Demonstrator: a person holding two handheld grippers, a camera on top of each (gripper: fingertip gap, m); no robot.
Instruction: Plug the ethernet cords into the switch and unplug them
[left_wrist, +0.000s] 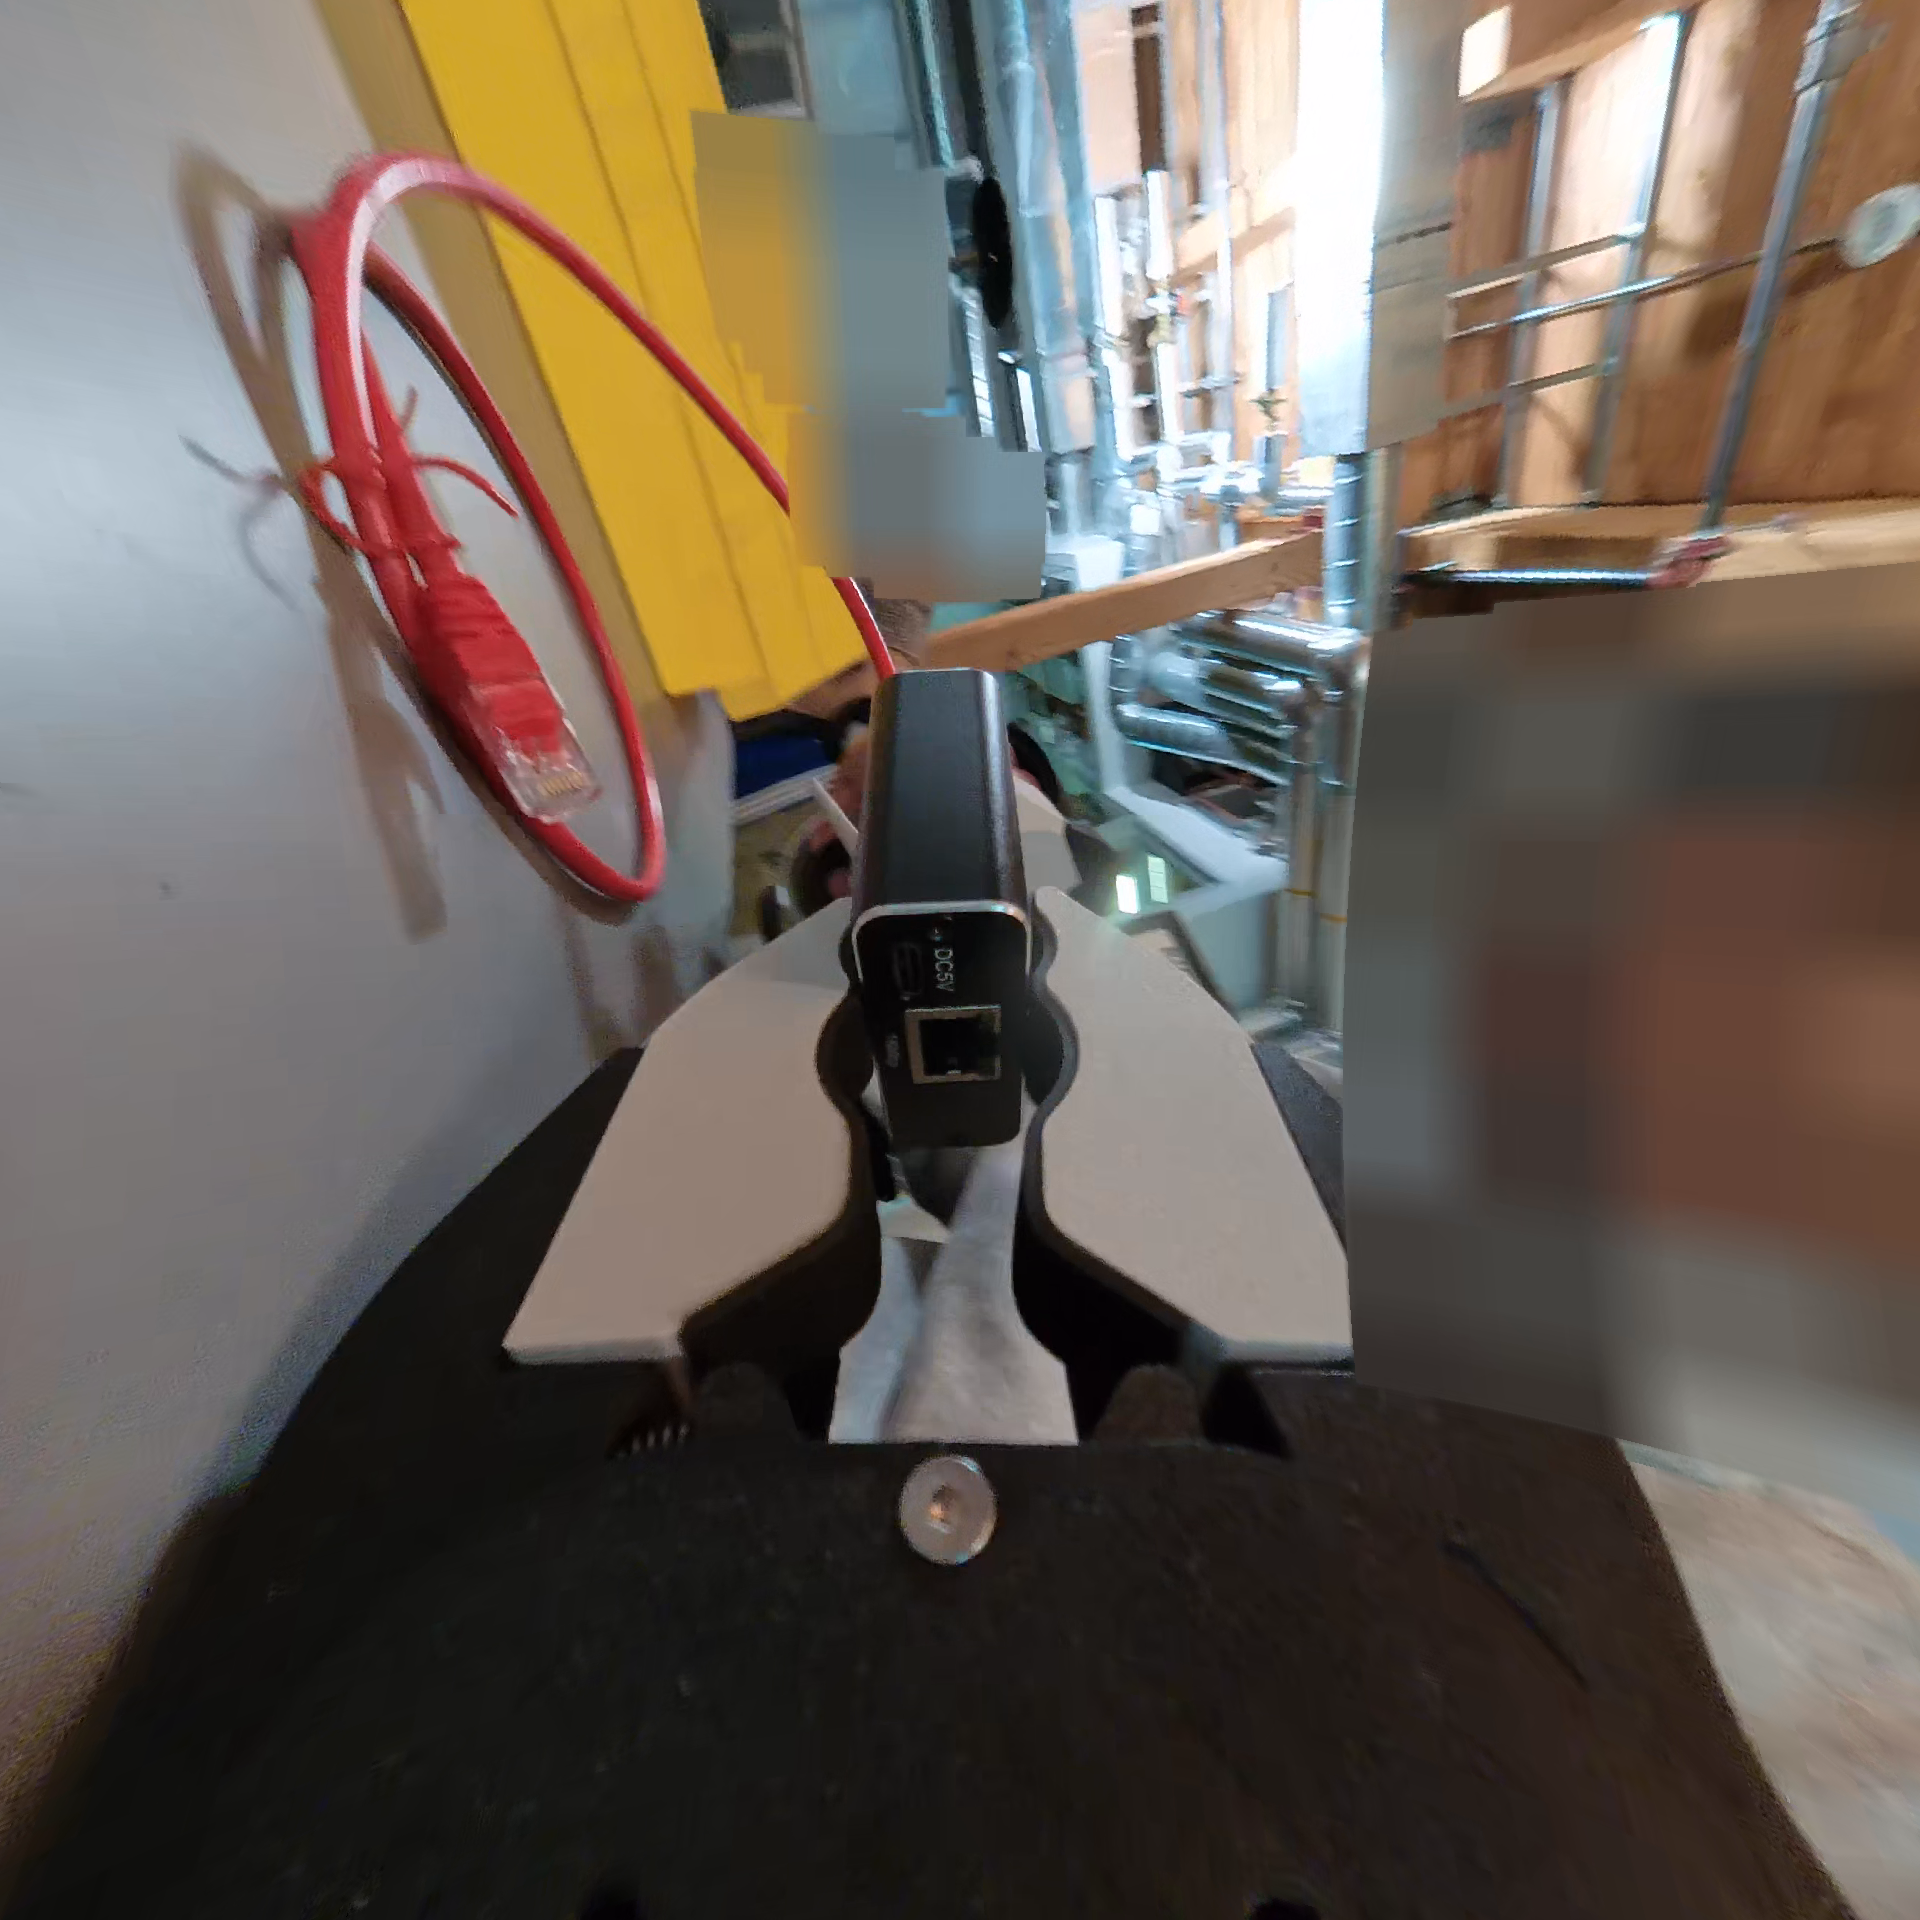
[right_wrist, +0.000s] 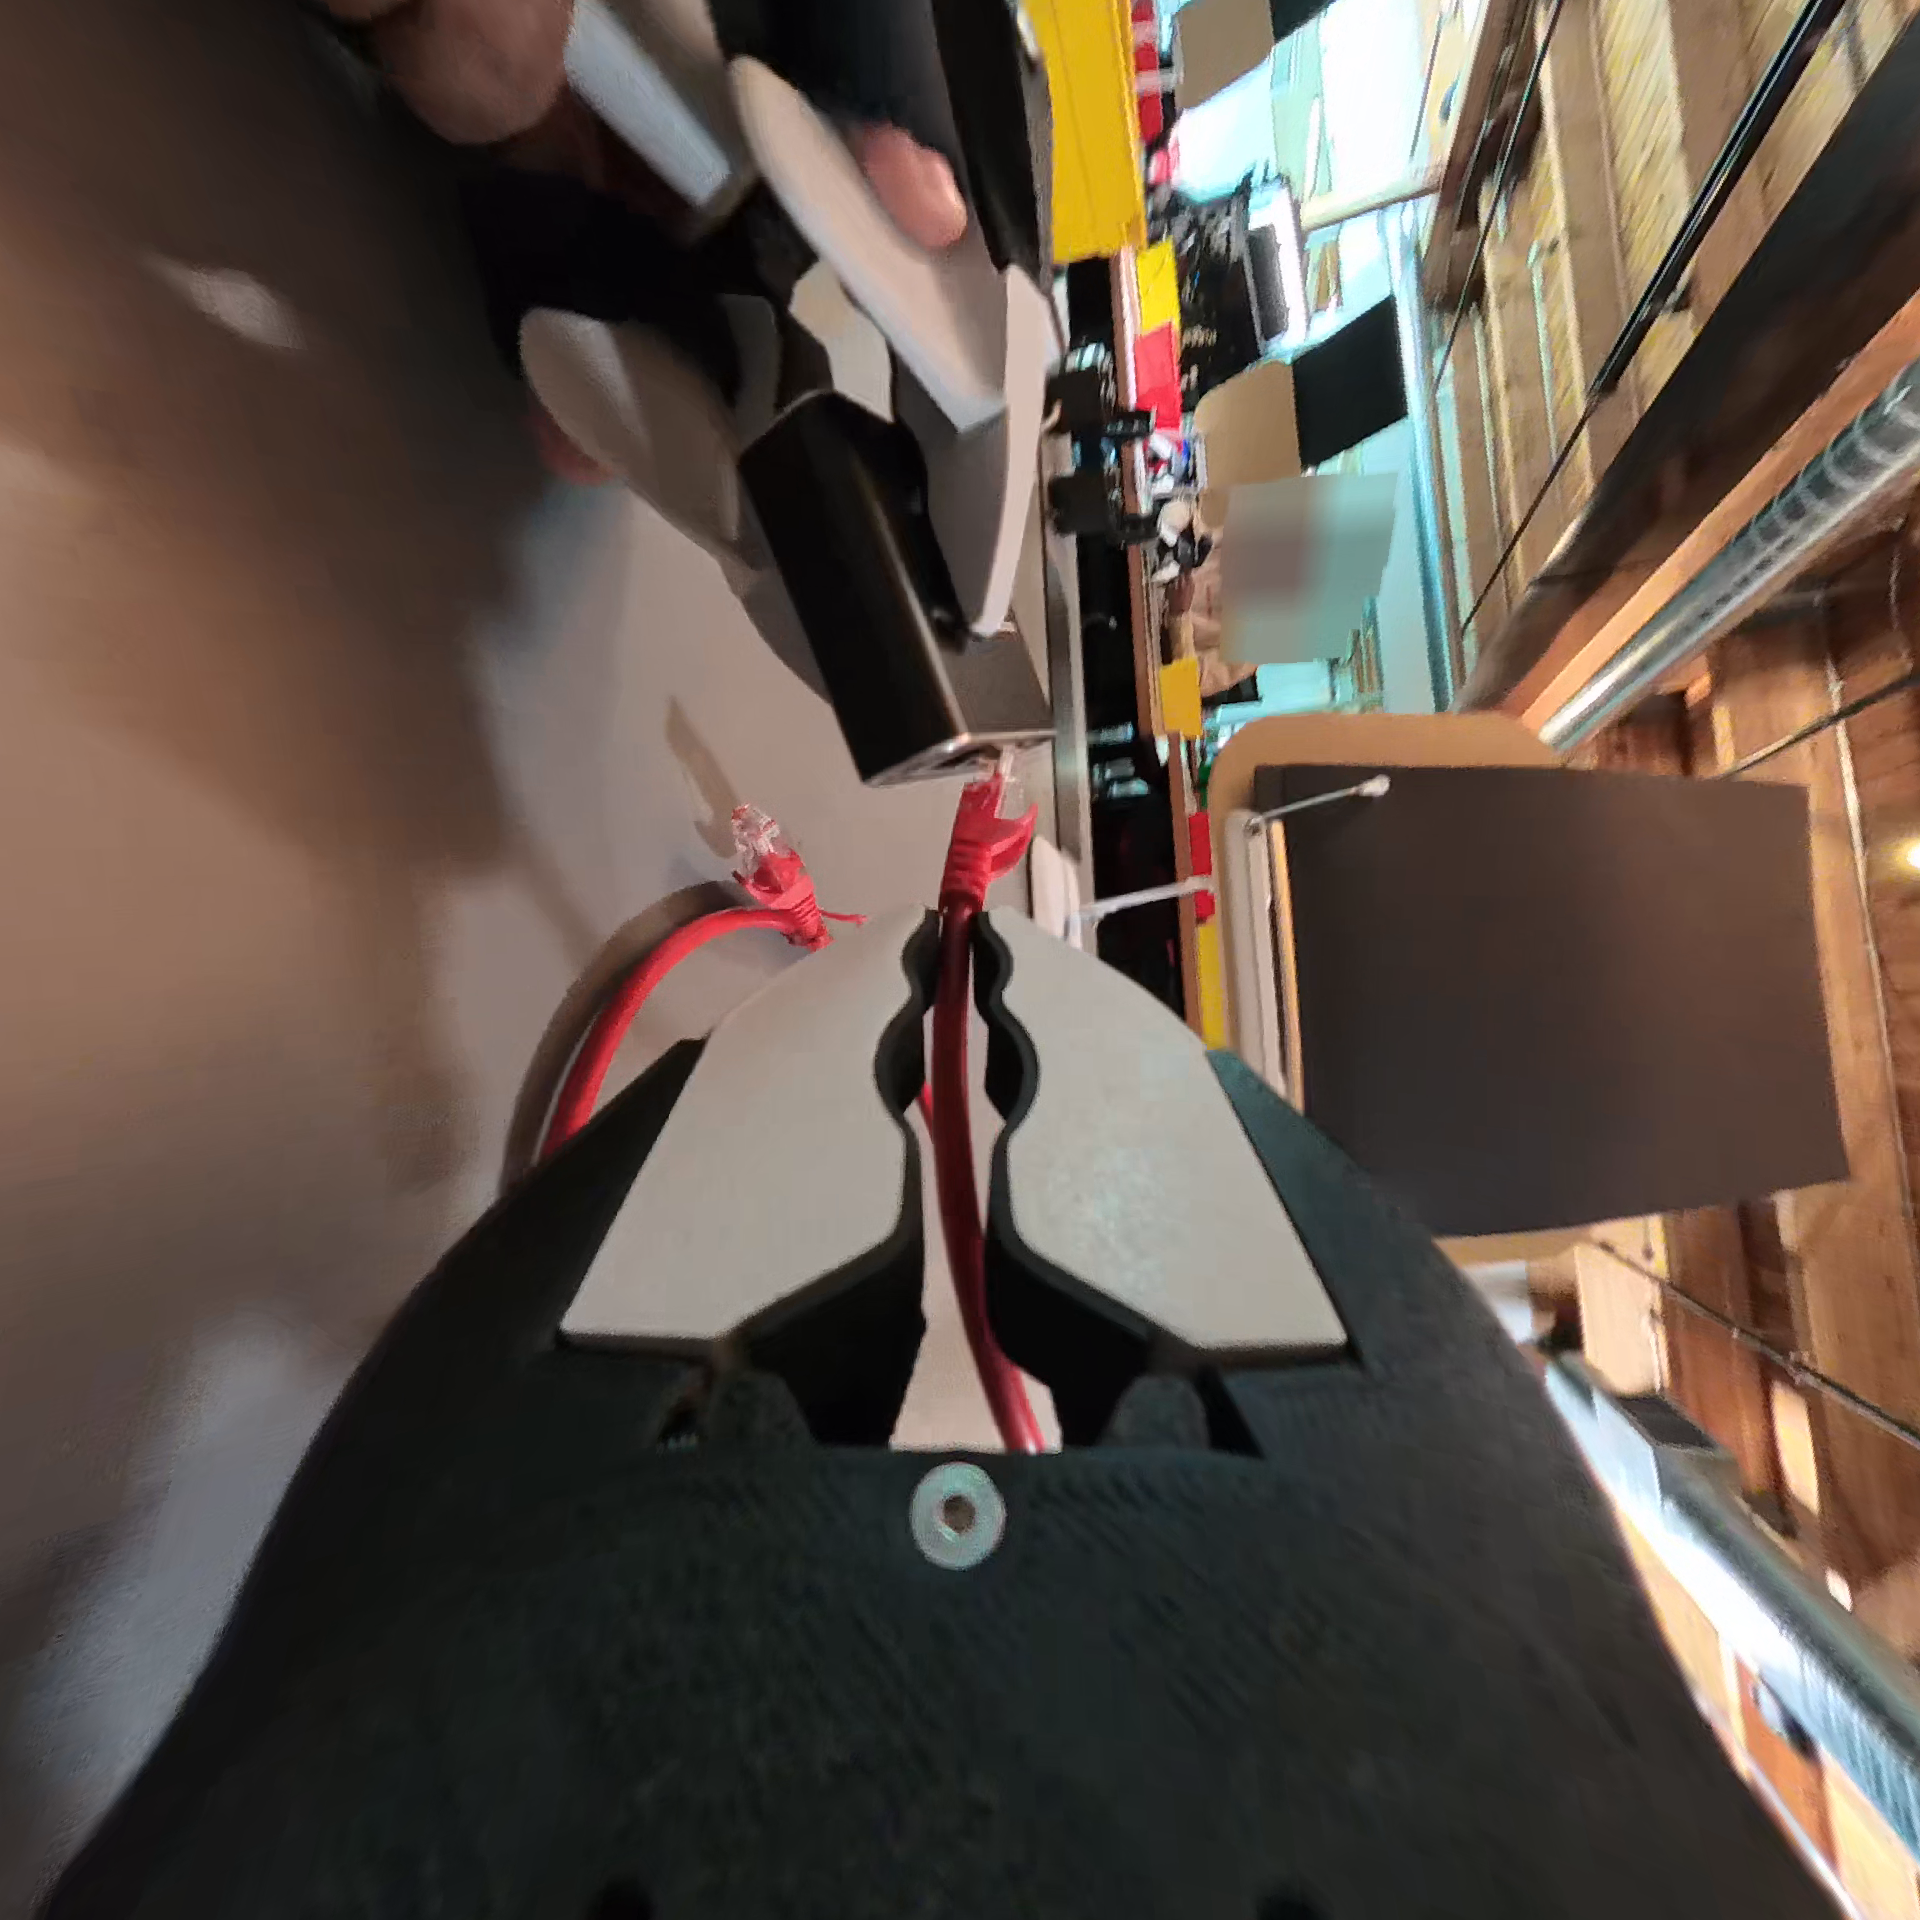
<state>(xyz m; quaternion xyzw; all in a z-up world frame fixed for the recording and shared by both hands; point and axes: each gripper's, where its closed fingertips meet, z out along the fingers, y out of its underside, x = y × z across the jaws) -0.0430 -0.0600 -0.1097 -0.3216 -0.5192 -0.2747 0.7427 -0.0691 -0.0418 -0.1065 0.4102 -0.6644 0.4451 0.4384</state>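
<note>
My left gripper (left_wrist: 940, 935) is shut on a small black switch (left_wrist: 935, 831), held off the white table (left_wrist: 156, 831) with one end port facing the camera. A red ethernet cord (left_wrist: 582, 644) lies looped on the table at the left, its clear-tipped plug (left_wrist: 520, 727) free. In the right wrist view my right gripper (right_wrist: 951, 925) is shut on the red cord (right_wrist: 951, 1091) just behind its plug (right_wrist: 982, 821). The plug tip is at the switch's far end face (right_wrist: 935, 758); whether it is seated I cannot tell. The cord's other plug (right_wrist: 769, 852) lies free on the table.
A yellow panel (left_wrist: 665, 416) stands behind the table. The other gripper and a hand (right_wrist: 831, 208) hold the switch at the top of the right wrist view. A black board on a wooden stand (right_wrist: 1538, 987) is at the right. Wooden shelving and metal pipes fill the background.
</note>
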